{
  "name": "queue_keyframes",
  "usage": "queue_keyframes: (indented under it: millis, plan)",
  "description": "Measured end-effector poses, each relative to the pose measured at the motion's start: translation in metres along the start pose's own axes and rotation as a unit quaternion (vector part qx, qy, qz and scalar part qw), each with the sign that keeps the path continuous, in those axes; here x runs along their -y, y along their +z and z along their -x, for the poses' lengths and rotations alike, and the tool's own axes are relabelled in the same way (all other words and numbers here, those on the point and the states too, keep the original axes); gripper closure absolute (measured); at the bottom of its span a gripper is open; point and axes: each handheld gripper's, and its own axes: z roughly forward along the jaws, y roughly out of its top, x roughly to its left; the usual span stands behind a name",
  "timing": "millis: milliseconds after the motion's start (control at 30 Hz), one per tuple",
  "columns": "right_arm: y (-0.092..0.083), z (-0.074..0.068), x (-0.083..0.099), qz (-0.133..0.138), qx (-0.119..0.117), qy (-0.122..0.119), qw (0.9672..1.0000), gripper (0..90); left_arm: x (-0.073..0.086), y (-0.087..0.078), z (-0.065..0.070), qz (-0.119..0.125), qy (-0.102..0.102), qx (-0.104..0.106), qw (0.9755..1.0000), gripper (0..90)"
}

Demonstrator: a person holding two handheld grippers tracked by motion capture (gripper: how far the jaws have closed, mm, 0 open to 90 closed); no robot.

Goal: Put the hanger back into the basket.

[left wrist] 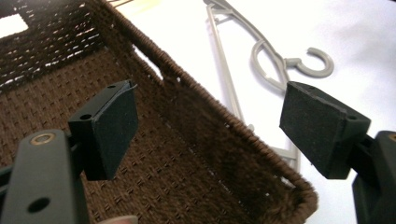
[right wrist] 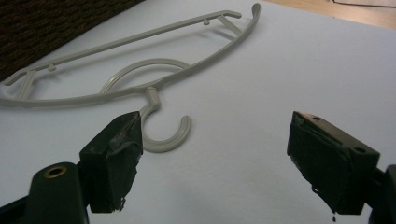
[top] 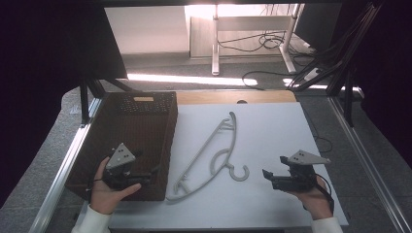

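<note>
A grey plastic clothes hanger [top: 212,151] lies flat on the white table top [top: 272,136], its hook [top: 239,173] pointing toward the front. A dark brown woven basket [top: 131,141] stands at the left, with nothing visible inside. My left gripper [top: 144,175] hovers over the basket's near right corner, open and holding nothing; its view shows the basket rim [left wrist: 219,116] and the hanger [left wrist: 261,51] beyond. My right gripper [top: 272,172] is open to the right of the hook, which lies just ahead of its left pad [right wrist: 116,158] in the right gripper view, hook [right wrist: 163,133].
Metal rails [top: 369,165] run along both table sides. A wooden strip [top: 233,97] borders the table's far edge. Beyond it are desk legs [top: 214,43] and cables [top: 272,41] on the floor. Bare white surface [top: 277,126] lies right of the hanger.
</note>
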Motion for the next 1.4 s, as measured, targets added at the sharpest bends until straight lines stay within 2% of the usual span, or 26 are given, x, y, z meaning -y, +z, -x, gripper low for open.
queue_keyframes:
  millis: [100, 233, 367, 433, 500, 767, 833, 900, 1067, 1133, 1300, 1367, 1400]
  plan:
    - [-0.003, -0.003, 0.0, 0.006, -0.001, -0.003, 1.0, 19.0, -0.003, 0.0, 0.006, 0.005, 0.003, 0.011, 0.9999, 18.6]
    - [-0.001, -0.004, 0.001, 0.002, -0.003, -0.006, 1.0, 19.0, -0.004, 0.005, 0.011, 0.003, 0.006, 0.01, 0.9999, 18.8]
    - [0.004, -0.002, 0.003, -0.004, -0.003, -0.007, 1.0, 19.1, -0.003, 0.007, 0.011, -0.002, 0.001, 0.009, 1.0, 20.2]
    - [0.006, -0.002, 0.003, -0.004, -0.005, -0.007, 1.0, 19.3, -0.005, 0.005, 0.013, 0.008, -0.009, 0.007, 0.9999, 21.3]
    - [0.007, -0.002, 0.003, -0.006, -0.006, -0.011, 0.9999, 19.3, -0.005, 0.005, 0.014, 0.009, -0.01, 0.008, 0.9999, 21.7]
    - [0.009, -0.008, 0.0, -0.006, -0.011, -0.022, 0.9997, 19.3, -0.009, 0.006, 0.027, 0.002, 0.006, 0.013, 0.9999, 23.2]
    - [0.01, -0.008, 0.0, -0.006, -0.011, -0.021, 0.9997, 19.3, -0.01, 0.006, 0.028, 0.004, -0.006, 0.031, 0.9995, 24.0]
    - [0.01, -0.007, 0.001, -0.006, -0.01, -0.018, 0.9998, 19.4, -0.012, 0.006, 0.03, 0.008, -0.008, 0.035, 0.9993, 25.2]
    - [0.011, -0.006, 0.003, -0.01, -0.008, -0.015, 0.9998, 19.5, -0.017, 0.013, 0.041, -0.011, 0.003, 0.037, 0.9992, 27.7]
    - [0.011, -0.007, 0.003, -0.011, -0.007, -0.017, 0.9998, 19.5, -0.019, 0.017, 0.046, -0.015, 0.003, 0.045, 0.9989, 29.0]
    - [0.012, -0.009, 0.004, -0.014, -0.006, -0.018, 0.9997, 19.5, -0.027, 0.034, 0.067, -0.033, 0.021, 0.063, 0.9972, 29.4]
    - [0.011, -0.009, 0.005, -0.013, -0.006, -0.016, 0.9998, 19.6, -0.028, 0.037, 0.069, -0.036, 0.025, 0.066, 0.9969, 29.4]
    - [0.011, -0.009, 0.005, -0.014, -0.006, -0.016, 0.9998, 19.5, -0.03, 0.044, 0.073, -0.042, 0.029, 0.068, 0.9964, 29.5]
